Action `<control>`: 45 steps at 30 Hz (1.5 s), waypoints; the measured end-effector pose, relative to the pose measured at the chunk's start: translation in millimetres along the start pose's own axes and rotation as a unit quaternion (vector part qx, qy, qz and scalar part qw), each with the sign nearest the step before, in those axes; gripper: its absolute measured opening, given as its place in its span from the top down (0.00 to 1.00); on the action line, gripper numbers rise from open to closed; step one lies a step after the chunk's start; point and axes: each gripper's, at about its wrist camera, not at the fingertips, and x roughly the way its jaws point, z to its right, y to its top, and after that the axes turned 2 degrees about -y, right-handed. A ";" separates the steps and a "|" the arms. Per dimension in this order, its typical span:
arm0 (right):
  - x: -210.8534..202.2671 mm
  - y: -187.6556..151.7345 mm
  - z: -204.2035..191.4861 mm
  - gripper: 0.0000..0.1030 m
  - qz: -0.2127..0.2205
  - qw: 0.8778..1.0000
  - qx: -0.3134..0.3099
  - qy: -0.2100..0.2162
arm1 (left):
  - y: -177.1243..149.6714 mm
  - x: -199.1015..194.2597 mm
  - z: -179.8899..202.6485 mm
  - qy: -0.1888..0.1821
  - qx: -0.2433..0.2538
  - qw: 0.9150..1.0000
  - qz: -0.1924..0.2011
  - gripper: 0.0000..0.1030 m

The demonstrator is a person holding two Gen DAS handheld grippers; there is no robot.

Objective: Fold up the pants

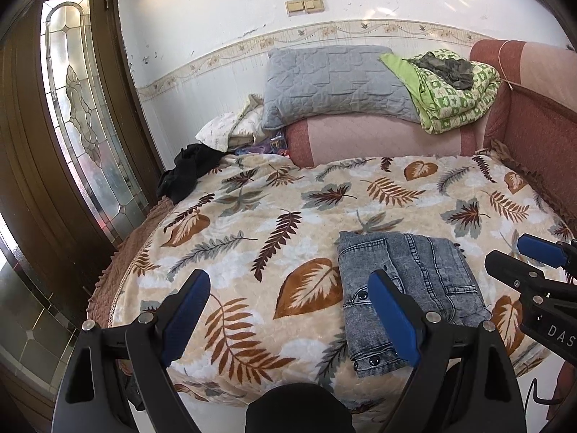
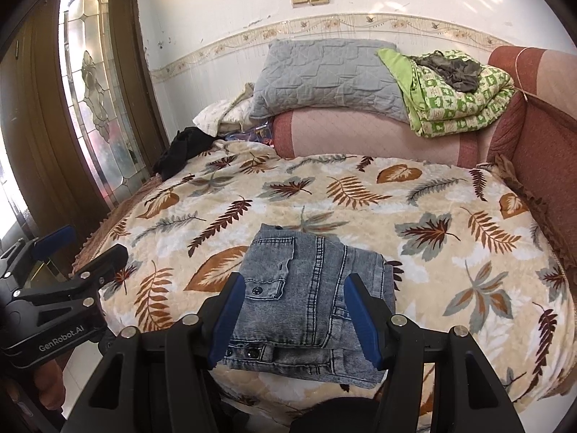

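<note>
Bedspread (image 2: 450,198) with a leaf print carries the pants (image 2: 310,288), folded into a compact denim stack near the front edge, apparently finished. The left gripper (image 1: 288,310) and right gripper (image 2: 292,314) hover above it, fingers spread wide, holding and touching nothing.

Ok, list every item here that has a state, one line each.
jeans: folded into a compact stack, lying on the leaf blanket, not gripped.
left gripper: open, holding nothing.
right gripper: open, holding nothing.
green quilt: folded, on the sofa arm.
black garment: crumpled.
door: position unclear.
</note>
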 end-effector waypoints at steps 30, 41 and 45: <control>43.2 -12.8 20.0 0.41 -0.048 0.999 0.018 -0.005 | -11.7 54.5 8.8 -0.009 0.004 0.998 -0.065 0.13; 47.3 -13.0 16.0 0.41 -0.051 0.999 0.012 -0.006 | -12.8 53.3 3.1 -0.019 -0.001 0.998 -0.061 0.13; 44.2 -12.8 14.1 0.41 -0.048 0.999 0.011 -0.005 | -12.5 49.6 4.3 -0.029 -0.001 0.998 -0.059 0.13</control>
